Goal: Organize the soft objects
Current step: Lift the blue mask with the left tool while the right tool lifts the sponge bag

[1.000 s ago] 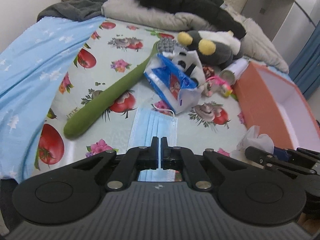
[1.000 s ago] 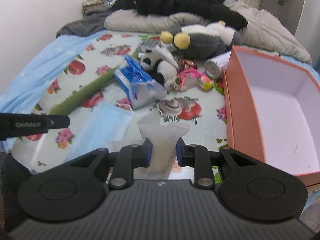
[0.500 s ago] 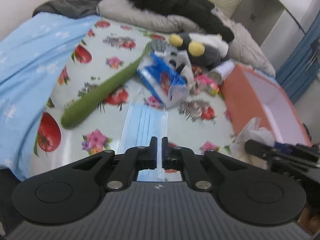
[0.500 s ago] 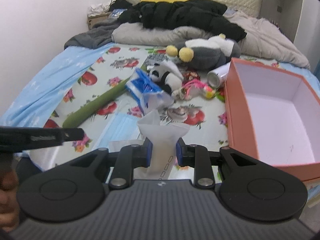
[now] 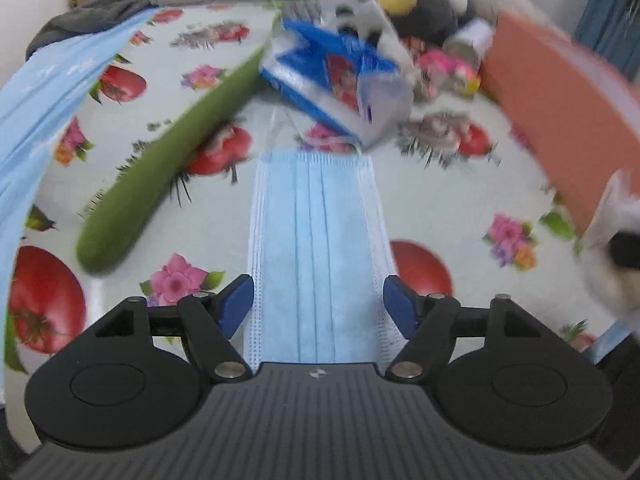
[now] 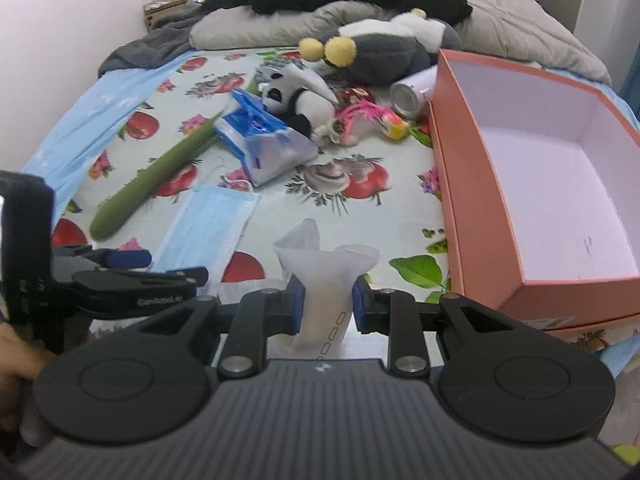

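Words you can read: just one

The only writing to make out is small white letters on the side of the left claw (image 6: 136,268), seen from the right wrist view; they look like "GenRobot.AI", but they are tiny and a bit fuzzy. The blue packet (image 6: 260,140) on the bed has a red picture and some print on it, too small and blurry to read. The white pouch (image 6: 326,280) pinched in the right claw (image 6: 327,307) shows only a row of little dashes, no letters.
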A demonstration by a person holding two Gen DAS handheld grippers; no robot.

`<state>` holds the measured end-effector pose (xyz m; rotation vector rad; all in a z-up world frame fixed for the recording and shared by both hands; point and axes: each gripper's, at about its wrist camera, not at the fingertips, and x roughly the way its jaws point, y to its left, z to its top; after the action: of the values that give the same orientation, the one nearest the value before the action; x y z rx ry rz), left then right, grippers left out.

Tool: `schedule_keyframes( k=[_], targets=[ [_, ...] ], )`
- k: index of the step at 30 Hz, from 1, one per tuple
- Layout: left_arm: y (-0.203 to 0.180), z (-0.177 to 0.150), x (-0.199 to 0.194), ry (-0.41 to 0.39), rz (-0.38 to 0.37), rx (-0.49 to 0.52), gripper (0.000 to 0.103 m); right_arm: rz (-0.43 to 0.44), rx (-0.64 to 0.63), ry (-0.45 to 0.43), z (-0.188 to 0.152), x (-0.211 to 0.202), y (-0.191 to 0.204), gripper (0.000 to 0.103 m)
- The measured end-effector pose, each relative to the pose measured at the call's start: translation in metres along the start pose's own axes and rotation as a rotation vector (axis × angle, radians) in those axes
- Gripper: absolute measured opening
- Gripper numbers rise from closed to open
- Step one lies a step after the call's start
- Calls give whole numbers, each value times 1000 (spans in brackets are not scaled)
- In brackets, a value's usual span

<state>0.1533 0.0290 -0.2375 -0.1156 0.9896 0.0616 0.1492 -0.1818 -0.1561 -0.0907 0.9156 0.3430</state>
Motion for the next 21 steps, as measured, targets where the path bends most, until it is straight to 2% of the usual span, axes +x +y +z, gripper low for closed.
schedule_keyframes(
  k=[1, 2, 4, 8, 10, 13, 15, 16, 18, 20, 21],
  targets=[
    [-1, 0, 8, 17, 4, 15, 79, -2, 7, 4, 0, 2, -2, 28],
    [-2, 0, 14, 37, 20, 26, 88, -4, 13, 9, 0, 4, -4, 28],
    [-7, -2, 22, 45, 70, 60, 88, -5, 24, 20, 0, 8, -9, 28],
    [-3, 1, 27, 76, 68, 19, 87, -3, 35, 37, -1, 15, -13, 28],
    [-4, 2, 28, 81, 72, 28, 81, 2, 38, 42, -1, 17, -13, 28],
    [-7, 1, 25, 72, 71, 32, 63, 10, 41, 45, -1, 18, -13, 28],
    [-9, 2, 22, 69, 68, 38, 43, 14, 44, 46, 0, 20, -14, 28],
    [-10, 2, 21, 67, 67, 40, 38, 15, 45, 46, 0, 21, -14, 28],
    [-11, 3, 20, 68, 62, 41, 19, 18, 46, 46, 0, 21, -14, 28],
    [-13, 4, 19, 71, 57, 38, 9, 20, 45, 41, 1, 20, -14, 28],
    [-14, 4, 19, 73, 51, 35, 8, 20, 43, 36, 1, 18, -14, 28]
  ],
)
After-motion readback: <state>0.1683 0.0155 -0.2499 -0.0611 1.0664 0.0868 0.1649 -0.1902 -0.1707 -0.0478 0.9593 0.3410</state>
